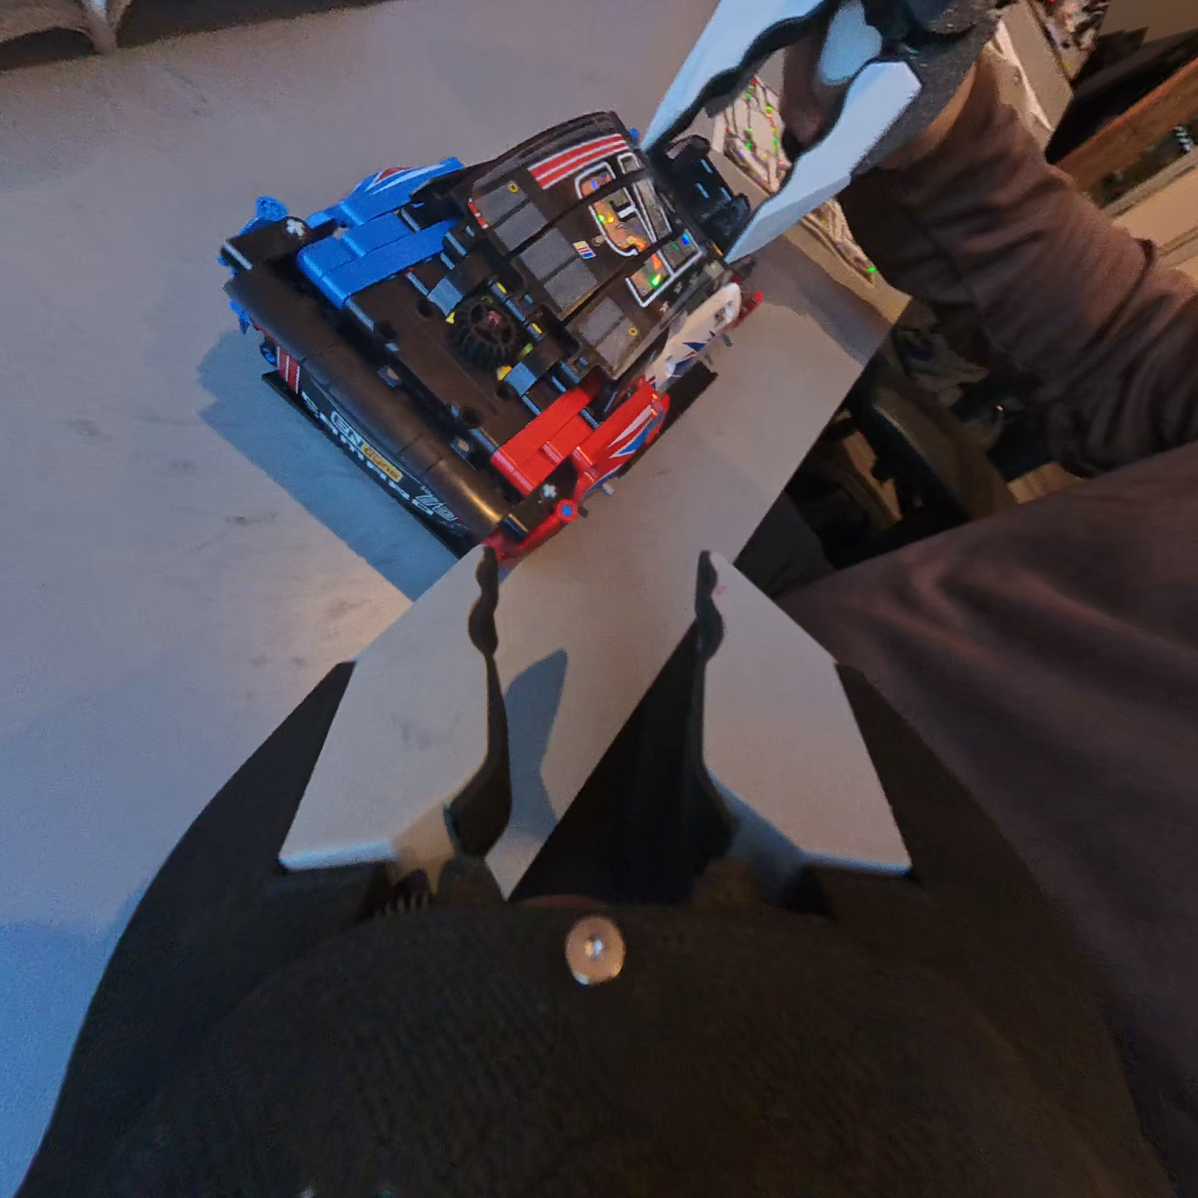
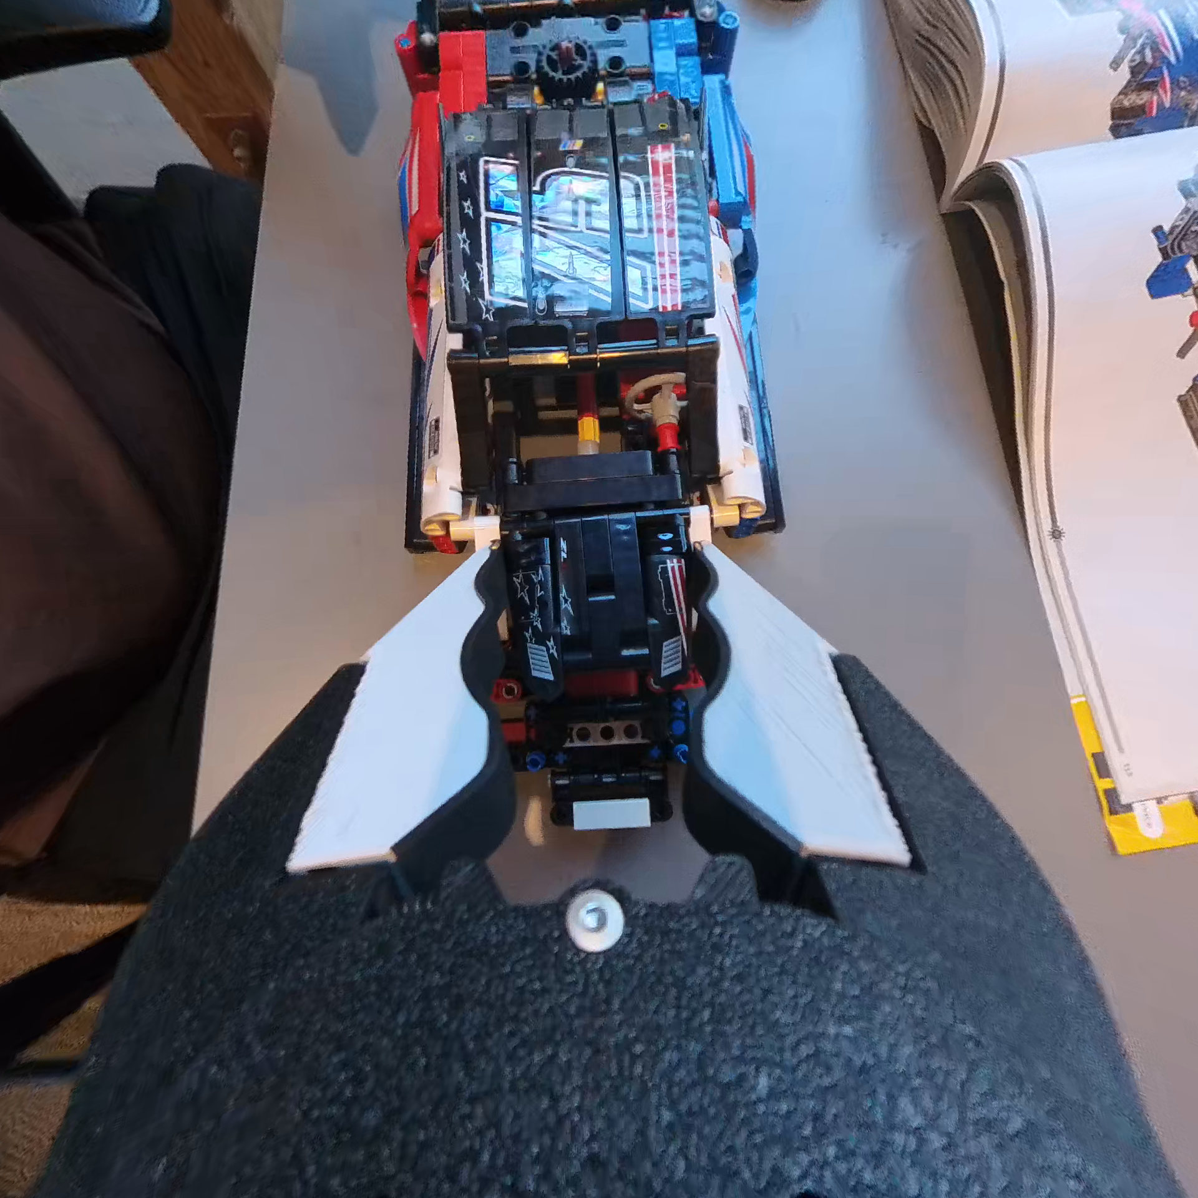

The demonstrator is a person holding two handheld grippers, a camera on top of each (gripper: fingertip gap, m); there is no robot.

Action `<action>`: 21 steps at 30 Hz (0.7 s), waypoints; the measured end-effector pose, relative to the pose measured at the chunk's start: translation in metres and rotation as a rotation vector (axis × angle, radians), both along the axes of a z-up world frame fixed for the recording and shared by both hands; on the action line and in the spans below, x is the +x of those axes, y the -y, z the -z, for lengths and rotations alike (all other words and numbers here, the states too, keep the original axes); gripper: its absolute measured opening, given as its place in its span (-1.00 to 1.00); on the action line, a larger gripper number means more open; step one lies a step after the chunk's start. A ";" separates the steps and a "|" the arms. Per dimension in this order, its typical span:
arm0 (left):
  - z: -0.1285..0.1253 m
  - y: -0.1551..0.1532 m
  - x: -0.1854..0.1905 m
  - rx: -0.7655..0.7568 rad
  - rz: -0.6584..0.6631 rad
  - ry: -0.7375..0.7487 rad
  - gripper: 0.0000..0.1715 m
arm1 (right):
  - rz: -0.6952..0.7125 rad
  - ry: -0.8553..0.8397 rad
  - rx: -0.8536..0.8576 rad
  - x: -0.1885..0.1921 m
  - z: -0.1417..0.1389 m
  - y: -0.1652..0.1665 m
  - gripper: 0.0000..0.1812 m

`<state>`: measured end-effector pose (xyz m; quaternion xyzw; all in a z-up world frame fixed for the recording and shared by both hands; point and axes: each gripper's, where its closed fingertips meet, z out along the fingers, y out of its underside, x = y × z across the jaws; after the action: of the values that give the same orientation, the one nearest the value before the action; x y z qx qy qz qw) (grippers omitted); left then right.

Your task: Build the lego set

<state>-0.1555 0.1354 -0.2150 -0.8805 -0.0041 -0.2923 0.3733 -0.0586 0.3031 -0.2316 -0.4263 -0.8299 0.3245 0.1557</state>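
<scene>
Lego car (image 2: 587, 272) sat on table (image 2: 862, 402), mostly built: roof, red and blue sides done; hood end looks unfinished, no wheels seen. Hood section (image 2: 599, 609) straddled by right gripper (image 2: 596, 551), contact unclear. Left gripper (image 1: 593, 557) spread, empty, near car's tail. Manual (image 2: 1089, 454) beside car.

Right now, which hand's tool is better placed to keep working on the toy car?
Right: its tool already straddles the black hood of the red, white and blue brick car. The left tool hangs open, short of the car's tail.
</scene>
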 end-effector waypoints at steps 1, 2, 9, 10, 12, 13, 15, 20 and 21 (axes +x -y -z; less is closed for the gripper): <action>0.002 0.000 0.000 0.008 -0.007 -0.008 -0.31 | 0.023 -0.004 -0.005 -0.001 0.000 0.003 -0.37; 0.005 0.000 0.000 0.007 -0.012 -0.020 -0.30 | 0.056 -0.006 -0.015 -0.003 0.000 0.006 -0.36; 0.035 -0.005 -0.044 -0.023 -0.156 -0.278 -0.15 | 0.236 -0.012 -0.121 -0.009 -0.006 0.052 -0.17; 0.039 -0.004 -0.051 -0.036 -0.177 -0.298 -0.12 | 0.238 -0.020 -0.125 -0.007 -0.009 0.057 -0.19; 0.046 -0.005 -0.059 -0.038 -0.198 -0.319 -0.07 | 0.251 -0.063 -0.115 -0.002 -0.019 0.054 -0.28; 0.046 -0.008 -0.061 -0.017 -0.207 -0.324 -0.06 | 0.268 -0.087 -0.126 0.002 -0.024 0.046 -0.28; 0.046 -0.016 -0.063 0.001 -0.223 -0.327 -0.06 | 0.296 -0.082 -0.216 0.011 -0.027 0.030 -0.19; 0.045 -0.037 -0.050 0.032 -0.170 -0.330 -0.19 | 0.241 0.040 -0.359 0.035 0.002 0.028 -0.10; 0.045 -0.042 -0.048 0.042 -0.155 -0.337 -0.24 | 0.217 0.026 -0.350 0.038 0.002 0.036 -0.07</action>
<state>-0.2038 0.1771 -0.2596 -0.9060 -0.0031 -0.1110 0.4085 -0.0204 0.2675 -0.2341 -0.5378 -0.7121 0.4396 0.1024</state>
